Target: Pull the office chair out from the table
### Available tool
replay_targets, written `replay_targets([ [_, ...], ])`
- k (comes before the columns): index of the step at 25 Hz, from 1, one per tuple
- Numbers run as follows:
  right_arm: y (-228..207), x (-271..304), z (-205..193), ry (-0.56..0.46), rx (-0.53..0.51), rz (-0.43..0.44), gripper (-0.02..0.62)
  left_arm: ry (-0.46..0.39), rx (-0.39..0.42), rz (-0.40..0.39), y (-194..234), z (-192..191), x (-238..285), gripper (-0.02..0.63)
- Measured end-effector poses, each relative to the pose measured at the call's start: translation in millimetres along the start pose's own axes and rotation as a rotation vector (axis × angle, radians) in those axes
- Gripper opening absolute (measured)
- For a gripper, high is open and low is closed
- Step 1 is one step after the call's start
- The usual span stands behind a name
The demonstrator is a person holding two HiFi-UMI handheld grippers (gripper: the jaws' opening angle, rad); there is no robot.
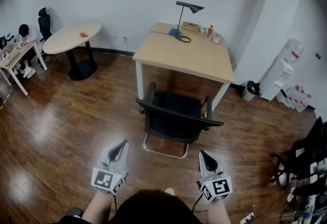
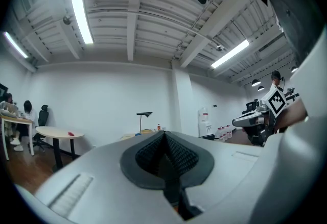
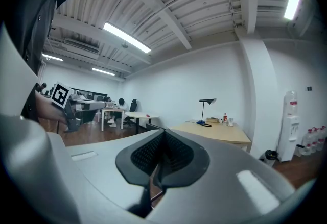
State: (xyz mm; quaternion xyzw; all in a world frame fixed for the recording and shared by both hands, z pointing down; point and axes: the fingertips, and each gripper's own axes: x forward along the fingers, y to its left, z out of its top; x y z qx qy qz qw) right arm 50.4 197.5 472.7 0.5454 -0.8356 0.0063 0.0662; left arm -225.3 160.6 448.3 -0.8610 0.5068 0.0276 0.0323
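Observation:
The black office chair [image 1: 173,116] stands with its back toward me, its seat at the near edge of the wooden table [image 1: 189,57]. My left gripper [image 1: 121,146] hangs short of the chair's back, to its left, shut with nothing in it. My right gripper [image 1: 203,156] is just below the chair's right armrest, also shut and empty. Neither touches the chair. In the left gripper view the gripper's [image 2: 164,152] ribbed pads meet, and the table [image 2: 145,132] shows far ahead. The right gripper view shows its gripper's [image 3: 162,152] pads together and the table [image 3: 217,131] beyond.
A black desk lamp [image 1: 186,14] and small bottles [image 1: 210,31] sit on the table's far side. A round table [image 1: 76,36] and a seated person [image 1: 23,34] at a desk are far left. A water dispenser [image 1: 286,67], a bin [image 1: 250,88] and a dark chair [image 1: 306,156] stand at right.

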Motion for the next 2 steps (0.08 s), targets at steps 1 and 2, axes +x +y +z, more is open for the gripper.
replay_targets([
  [1, 0.0, -0.7, 0.2, 0.001, -0.001, 0.001, 0.011, -0.001, -0.004, 0.003, 0.5, 0.2, -0.5, 0.002],
  [2, -0.1, -1.3, 0.3, 0.002, -0.001, 0.003, 0.011, -0.001, -0.007, 0.005, 0.9, 0.5, -1.0, 0.002],
])
